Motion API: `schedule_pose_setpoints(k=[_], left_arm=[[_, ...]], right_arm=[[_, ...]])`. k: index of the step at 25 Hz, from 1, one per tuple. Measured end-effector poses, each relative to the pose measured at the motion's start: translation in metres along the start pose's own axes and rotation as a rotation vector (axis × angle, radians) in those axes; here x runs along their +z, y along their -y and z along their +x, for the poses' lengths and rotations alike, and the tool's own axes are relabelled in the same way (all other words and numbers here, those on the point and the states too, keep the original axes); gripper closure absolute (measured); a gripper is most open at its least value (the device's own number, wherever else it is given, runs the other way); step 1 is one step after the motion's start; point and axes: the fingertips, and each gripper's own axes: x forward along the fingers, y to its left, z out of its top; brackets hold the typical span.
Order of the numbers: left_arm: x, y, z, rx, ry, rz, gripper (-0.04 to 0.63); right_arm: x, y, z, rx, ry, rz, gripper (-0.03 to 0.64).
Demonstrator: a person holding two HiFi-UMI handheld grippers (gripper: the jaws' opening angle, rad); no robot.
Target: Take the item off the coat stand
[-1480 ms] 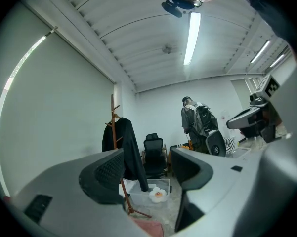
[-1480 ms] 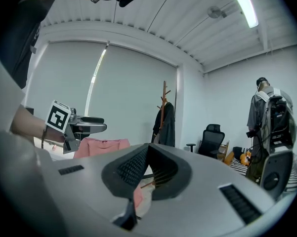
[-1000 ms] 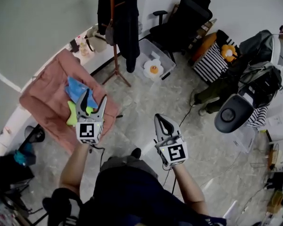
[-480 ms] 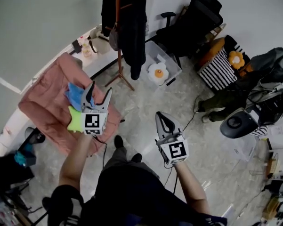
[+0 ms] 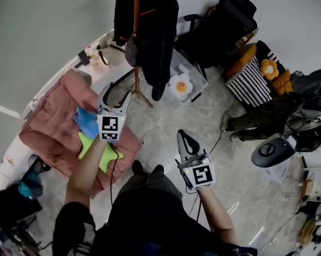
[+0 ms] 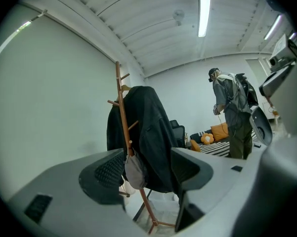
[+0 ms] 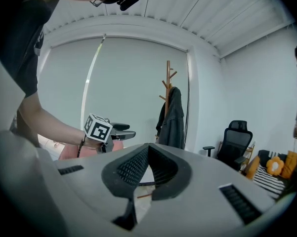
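Wooden coat stand [image 5: 136, 4] near the white wall, upright. On its pegs, a dark jacket [image 5: 160, 31] and a small grey bag [image 5: 131, 52], both hanging, the bag lower down and close to the pole.

Left gripper [image 5: 116, 92] held up and pointed at the coat stand, jaws wide apart, nothing clamped. In the left gripper view, left gripper [image 6: 148, 157] with the pole [image 6: 119, 93], the grey bag [image 6: 134, 169] and the jacket [image 6: 150, 132] showing through the gap, farther off and not touched.

Right gripper [image 5: 185, 137] lower, out in front of the person's body, over the bare floor, well apart from the stand. Jaws pressed together, holding nothing. In the right gripper view, right gripper [image 7: 148, 154] with tips meeting, and beyond them the coat stand [image 7: 168, 75] with the jacket [image 7: 173, 117].

Left of the stand, a pink armchair [image 5: 48, 127] with a blue cloth [image 5: 86, 122] and a green star cushion [image 5: 104, 156] on the seat. Right of the stand, a clear plastic box [image 5: 195, 71] with a fried-egg toy [image 5: 181, 85] in it. Behind that, a black office chair [image 5: 224, 20]. Farther right, a black-and-white striped cushion [image 5: 248, 84].

Another person [image 6: 232, 112] standing far across the room in the left gripper view.
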Motion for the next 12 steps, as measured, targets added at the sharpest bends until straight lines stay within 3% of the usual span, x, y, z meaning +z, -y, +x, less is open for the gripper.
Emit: schedule_pose_setpoints(k=[12], left_arm=[[-0.051, -0.039, 0.122, 0.036, -0.039, -0.029, 0.299]], right_arm=[[-0.005, 0.028, 0.075, 0.091, -0.046, -0.012, 0.598]])
